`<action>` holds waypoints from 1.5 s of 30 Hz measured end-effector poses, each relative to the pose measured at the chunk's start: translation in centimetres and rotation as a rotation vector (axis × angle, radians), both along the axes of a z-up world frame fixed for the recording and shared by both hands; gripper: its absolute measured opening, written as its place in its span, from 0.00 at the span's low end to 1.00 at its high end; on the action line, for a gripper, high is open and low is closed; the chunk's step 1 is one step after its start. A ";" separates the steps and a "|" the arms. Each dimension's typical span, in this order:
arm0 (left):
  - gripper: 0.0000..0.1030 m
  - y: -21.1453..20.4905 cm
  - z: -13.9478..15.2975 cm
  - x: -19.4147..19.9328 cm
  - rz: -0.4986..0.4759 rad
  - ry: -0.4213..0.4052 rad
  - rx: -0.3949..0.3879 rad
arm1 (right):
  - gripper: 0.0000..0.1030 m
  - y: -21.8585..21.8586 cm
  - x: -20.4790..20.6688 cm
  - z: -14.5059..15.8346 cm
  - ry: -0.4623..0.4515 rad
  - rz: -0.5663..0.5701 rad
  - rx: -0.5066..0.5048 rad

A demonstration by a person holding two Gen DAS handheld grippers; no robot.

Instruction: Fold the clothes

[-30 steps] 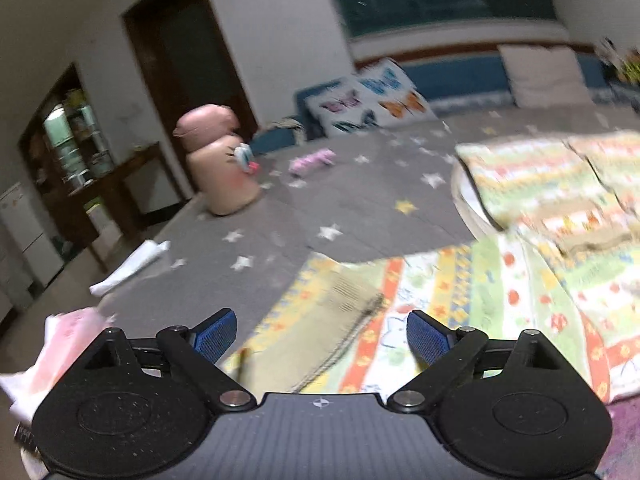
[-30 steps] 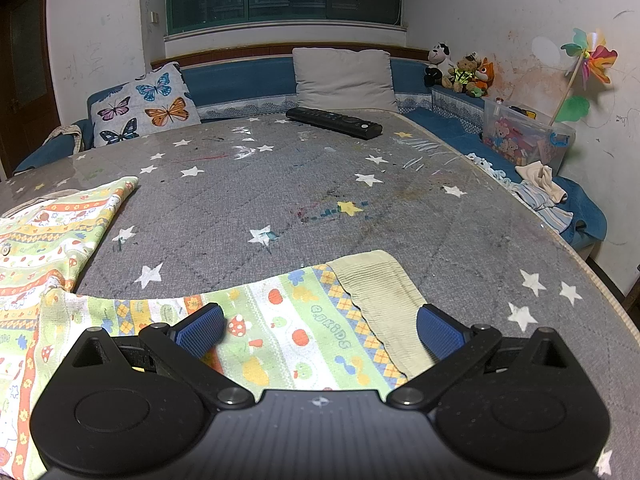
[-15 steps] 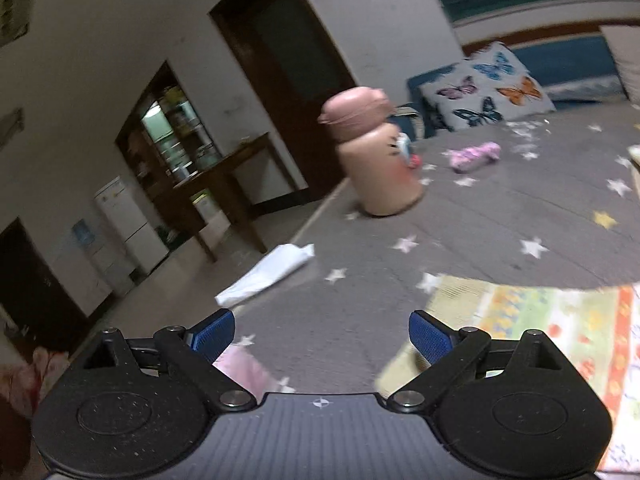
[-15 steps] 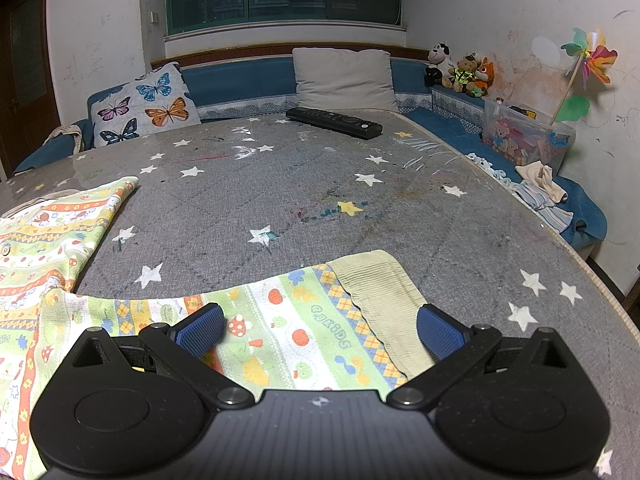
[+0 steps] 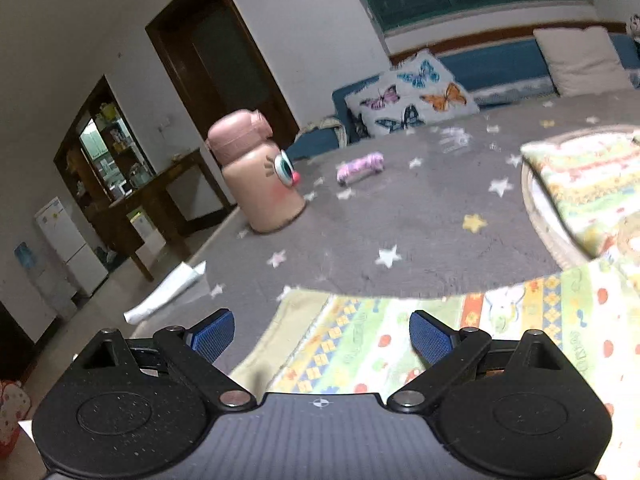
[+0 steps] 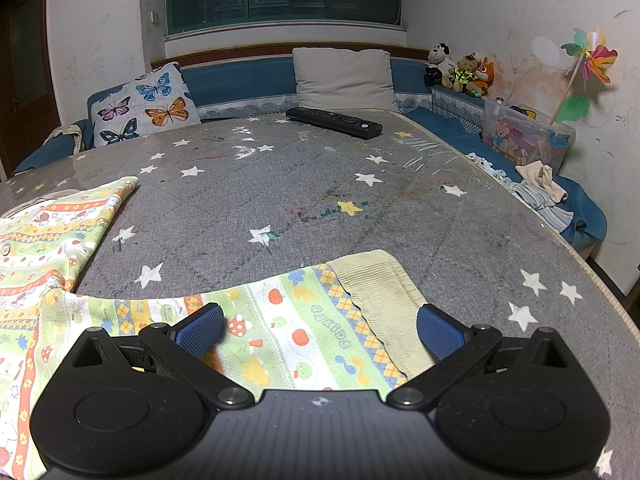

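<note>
A child's patterned garment in green, yellow and orange lies flat on the grey star-print table. Its left leg with a beige cuff (image 5: 296, 320) lies under my left gripper (image 5: 320, 336), which is open and empty. Its right leg (image 6: 288, 332) with a beige ribbed cuff (image 6: 380, 292) lies under my right gripper (image 6: 320, 330), also open and empty. A second patterned garment (image 6: 52, 232) lies further back at the left of the right wrist view; it also shows in the left wrist view (image 5: 588, 184).
A pink character bottle (image 5: 256, 176), a small pink roll (image 5: 360, 168) and a white cloth (image 5: 168, 292) at the table edge lie to the left. A black remote (image 6: 334, 122) lies far back. Butterfly pillow (image 6: 144, 106), grey pillow (image 6: 344, 78), toys and a bin (image 6: 524, 140) line the bench.
My left gripper swung left towards the room, then back right over the garment's left leg. My right gripper has not moved.
</note>
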State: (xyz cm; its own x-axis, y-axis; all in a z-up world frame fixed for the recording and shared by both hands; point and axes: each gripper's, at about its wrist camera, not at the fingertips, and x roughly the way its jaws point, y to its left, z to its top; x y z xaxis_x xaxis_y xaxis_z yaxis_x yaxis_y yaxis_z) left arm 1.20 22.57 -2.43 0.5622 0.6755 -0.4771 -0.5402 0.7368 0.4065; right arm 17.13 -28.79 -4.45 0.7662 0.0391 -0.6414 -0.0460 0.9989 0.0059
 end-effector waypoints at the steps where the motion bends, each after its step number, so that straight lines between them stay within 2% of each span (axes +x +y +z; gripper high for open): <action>1: 0.95 0.1 -0.1 0.0 0.009 0.002 -0.002 | 1.00 0.0 0.0 0.0 0.000 0.000 0.000; 11: 0.96 0.9 -0.1 -1.1 0.081 0.026 -0.014 | 1.00 0.0 0.1 0.0 0.003 0.000 0.004; 14: 0.96 -0.2 0.5 -1.6 0.059 0.020 -0.021 | 1.00 0.0 0.0 0.1 -0.001 0.001 0.006; 19: 0.96 -3.9 2.0 -2.1 -0.061 -0.009 -0.030 | 1.00 0.4 -0.9 0.5 -0.008 0.016 -0.015; 25: 0.97 -9.8 3.0 -1.4 -0.242 -0.029 -0.062 | 1.00 2.2 -3.6 1.6 -0.034 0.121 -0.008; 28: 0.99 -12.6 2.9 -0.9 -0.327 -0.040 -0.073 | 1.00 3.1 -4.8 2.0 -0.044 0.156 -0.008; 32: 0.99 -16.1 1.8 -0.8 -0.433 -0.021 -0.044 | 1.00 4.2 -6.3 2.3 -0.042 0.197 0.025; 36: 0.99 -18.8 0.1 -1.6 -0.520 0.016 0.029 | 1.00 6.3 -8.0 3.4 -0.077 0.299 0.017; 39: 1.00 -19.9 -0.4 -2.6 -0.562 0.012 0.083 | 1.00 8.6 -9.1 4.3 -0.098 0.396 0.013; 45: 1.00 -20.0 -0.1 -3.7 -0.629 0.004 0.028 | 1.00 14.8 -10.5 4.8 -0.102 0.591 0.035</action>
State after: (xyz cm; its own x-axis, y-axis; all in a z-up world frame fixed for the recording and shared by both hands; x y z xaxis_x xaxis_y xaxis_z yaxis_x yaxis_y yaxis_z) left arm -2.55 2.56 -2.54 0.8542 0.2284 -0.4671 -0.0053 0.9021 0.4315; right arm 6.62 -14.00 0.36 0.6660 0.4970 -0.5563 -0.5957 0.8032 0.0043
